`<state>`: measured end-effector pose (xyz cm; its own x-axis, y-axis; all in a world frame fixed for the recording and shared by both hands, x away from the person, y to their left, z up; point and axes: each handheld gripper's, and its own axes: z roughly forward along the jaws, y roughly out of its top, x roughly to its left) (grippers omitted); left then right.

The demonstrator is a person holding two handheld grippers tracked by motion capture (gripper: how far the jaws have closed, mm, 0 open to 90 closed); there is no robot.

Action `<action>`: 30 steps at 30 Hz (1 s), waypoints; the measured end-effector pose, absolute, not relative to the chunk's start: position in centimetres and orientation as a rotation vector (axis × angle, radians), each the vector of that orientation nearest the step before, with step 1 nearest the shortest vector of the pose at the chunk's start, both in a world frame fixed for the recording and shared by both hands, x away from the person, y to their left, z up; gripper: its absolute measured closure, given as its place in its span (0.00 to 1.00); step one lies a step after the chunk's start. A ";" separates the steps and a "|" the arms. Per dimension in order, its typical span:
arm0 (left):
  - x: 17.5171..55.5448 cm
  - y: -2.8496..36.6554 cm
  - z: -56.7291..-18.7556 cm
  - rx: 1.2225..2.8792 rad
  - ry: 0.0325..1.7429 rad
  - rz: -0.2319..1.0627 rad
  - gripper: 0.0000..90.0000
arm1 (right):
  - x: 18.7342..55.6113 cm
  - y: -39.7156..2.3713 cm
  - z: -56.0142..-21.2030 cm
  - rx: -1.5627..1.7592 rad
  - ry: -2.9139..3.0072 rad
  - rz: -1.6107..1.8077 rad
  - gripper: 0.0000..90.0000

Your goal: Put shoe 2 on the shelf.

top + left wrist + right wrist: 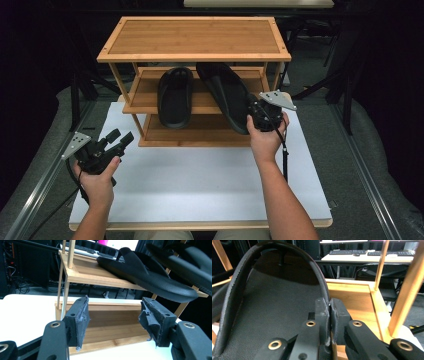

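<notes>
a white counter (200, 170) fills the middle of the frame, dark room around it and grey floor at either side. a bamboo shoe rack (194, 37) stands at its far edge, top centre. one black sandal (175, 97) lies on the middle shelf; a second sandal (225, 95) tilts off that shelf's front edge, right of centre. the right gripper (256, 111) is clenched on its rim. the left gripper (117, 137), lower left, is released over bare counter, well apart from the rack.

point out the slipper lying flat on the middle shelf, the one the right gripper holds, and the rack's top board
flat slipper (175, 97): high view, its strap.
held slipper (225, 95): high view, middle of its sole.
top board (194, 37): high view, centre of the bamboo panel.
</notes>
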<state>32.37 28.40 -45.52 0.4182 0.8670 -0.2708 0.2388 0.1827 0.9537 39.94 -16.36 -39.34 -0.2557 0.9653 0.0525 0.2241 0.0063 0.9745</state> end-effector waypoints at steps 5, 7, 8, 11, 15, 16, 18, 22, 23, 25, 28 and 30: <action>32.3 28.5 -45.5 1.348 1.095 0.598 0.44 | 40.5 -15.6 -39.5 1.245 1.581 1.268 0.94; 32.4 28.4 -45.6 1.351 1.095 0.596 0.44 | 40.7 -15.5 -39.6 1.260 1.573 1.260 0.94; 32.4 28.4 -45.6 1.354 1.095 0.593 0.44 | 40.8 -15.6 -39.6 1.267 1.576 1.258 0.94; 32.5 28.2 -45.7 1.361 1.092 0.591 0.44 | 41.2 -15.5 -39.8 1.303 1.569 1.253 0.93; 32.6 27.7 -45.8 1.375 1.086 0.584 0.44 | 41.5 -15.1 -39.8 1.311 1.574 1.213 0.93; 32.6 27.5 -45.9 1.383 1.083 0.583 0.44 | 41.5 -15.0 -39.7 1.308 1.575 1.208 0.93; 32.6 27.3 -45.9 1.395 1.079 0.581 0.44 | 41.6 -14.9 -39.7 1.310 1.570 1.186 0.92; 32.7 26.8 -46.1 1.414 1.072 0.576 0.44 | 41.8 -14.9 -39.5 1.317 1.571 1.178 0.88; 32.7 26.7 -46.2 1.419 1.070 0.577 0.44 | 41.7 -15.0 -39.4 1.318 1.579 1.198 0.87; 32.8 26.5 -46.3 1.422 1.070 0.574 0.44 | 41.6 -15.2 -39.2 1.314 1.571 1.230 0.81; 32.9 26.2 -46.3 1.443 1.059 0.573 0.44 | 41.1 -15.4 -38.6 1.269 1.584 1.288 0.67; 33.0 26.0 -46.3 1.448 1.055 0.572 0.44 | 40.7 -15.6 -38.5 1.232 1.587 1.262 0.64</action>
<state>32.97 25.95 -46.28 0.4688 0.8531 -0.2289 0.2737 0.1061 0.9559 40.65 -15.57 -38.46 -0.2553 0.9668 0.0095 0.2274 0.0505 0.9725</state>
